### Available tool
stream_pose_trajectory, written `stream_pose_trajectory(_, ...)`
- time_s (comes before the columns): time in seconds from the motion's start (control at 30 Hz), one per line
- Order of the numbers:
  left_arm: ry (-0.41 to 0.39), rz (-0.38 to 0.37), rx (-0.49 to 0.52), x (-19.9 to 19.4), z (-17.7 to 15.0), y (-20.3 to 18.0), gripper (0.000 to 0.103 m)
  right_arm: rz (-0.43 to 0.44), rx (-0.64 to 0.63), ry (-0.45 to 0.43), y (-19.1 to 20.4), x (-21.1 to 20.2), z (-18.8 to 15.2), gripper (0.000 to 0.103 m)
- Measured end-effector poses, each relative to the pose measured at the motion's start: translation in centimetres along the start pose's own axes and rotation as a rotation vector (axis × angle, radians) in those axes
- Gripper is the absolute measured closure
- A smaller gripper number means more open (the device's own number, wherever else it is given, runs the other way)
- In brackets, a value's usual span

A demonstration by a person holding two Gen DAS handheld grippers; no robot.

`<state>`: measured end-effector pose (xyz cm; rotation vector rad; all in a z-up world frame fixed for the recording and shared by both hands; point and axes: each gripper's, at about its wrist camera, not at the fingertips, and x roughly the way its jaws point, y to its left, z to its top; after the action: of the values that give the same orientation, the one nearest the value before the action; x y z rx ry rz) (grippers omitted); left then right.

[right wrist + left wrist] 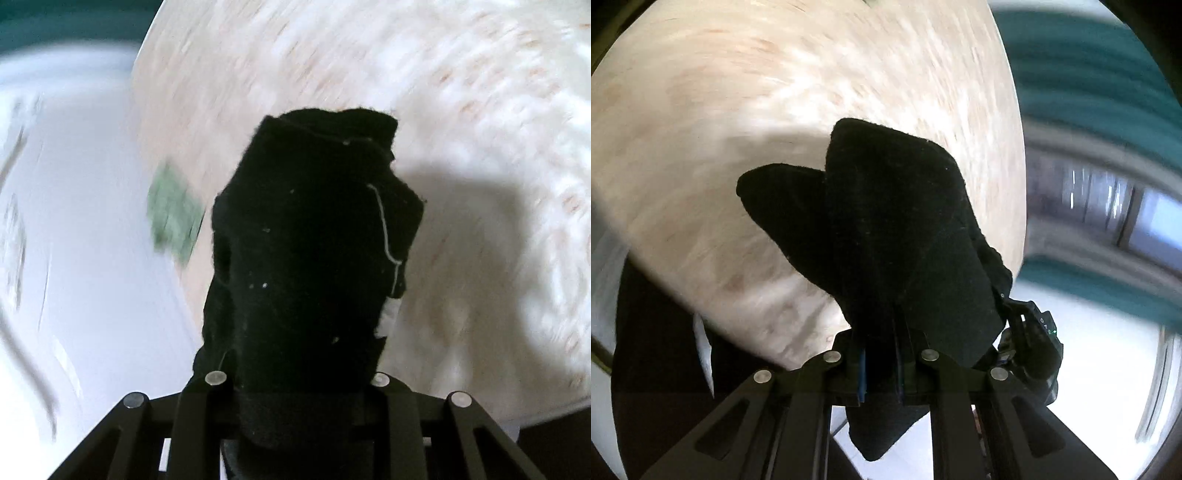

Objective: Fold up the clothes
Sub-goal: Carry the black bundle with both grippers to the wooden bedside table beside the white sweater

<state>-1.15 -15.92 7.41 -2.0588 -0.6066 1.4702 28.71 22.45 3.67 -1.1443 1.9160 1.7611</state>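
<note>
Lifting step: left claw and right claw each clamp black garment above bench; next, spread it flat.

A round, pale wood-grain table is seen, blurred. A green patch, too smeared to be identified, is seen at its left edge in the right wrist view. Teal fabric and a white floor are seen beyond the table's edge.

home interior, pale wood-grain table, white floor, teal furnishing beyond the table
</note>
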Motion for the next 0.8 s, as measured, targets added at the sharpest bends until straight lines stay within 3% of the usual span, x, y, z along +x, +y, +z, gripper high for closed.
stream_pose_trajectory(0.1,-0.116,-0.019,-0.107,-4.3,-3.8,4.4,0.093,-0.024,-0.189,0.144,5.1,1.9,-2.7,0.078)
stream_pose_trajectory(0.2,-0.253,-0.04,-0.201,-5.2,-9.4,5.3,0.093,-0.048,-0.389,0.26,10.4,4.2,-7.2,0.078)
stream_pose_trajectory(0.27,-0.352,-0.059,-0.29,-9.3,-14.0,9.7,0.093,-0.064,-0.498,0.346,13.6,6.3,-11.1,0.078)
stream_pose_trajectory(0.47,-0.636,-0.079,-0.507,-17.8,-20.7,17.6,0.092,-0.074,-0.785,0.612,22.6,14.8,-24.5,0.078)
stream_pose_trajectory(0.6,-0.775,0.055,-0.479,-23.6,-19.7,19.3,0.092,-0.027,-0.926,0.712,26.0,19.8,-36.7,0.078)
stream_pose_trajectory(0.7,-0.865,0.104,-0.439,-29.3,-18.1,20.7,0.092,0.035,-0.978,0.719,29.0,21.1,-42.5,0.078)
stream_pose_trajectory(0.8,-0.931,0.152,-0.388,-36.0,-17.1,22.9,0.092,0.129,-0.975,0.703,30.4,21.3,-46.1,0.078)
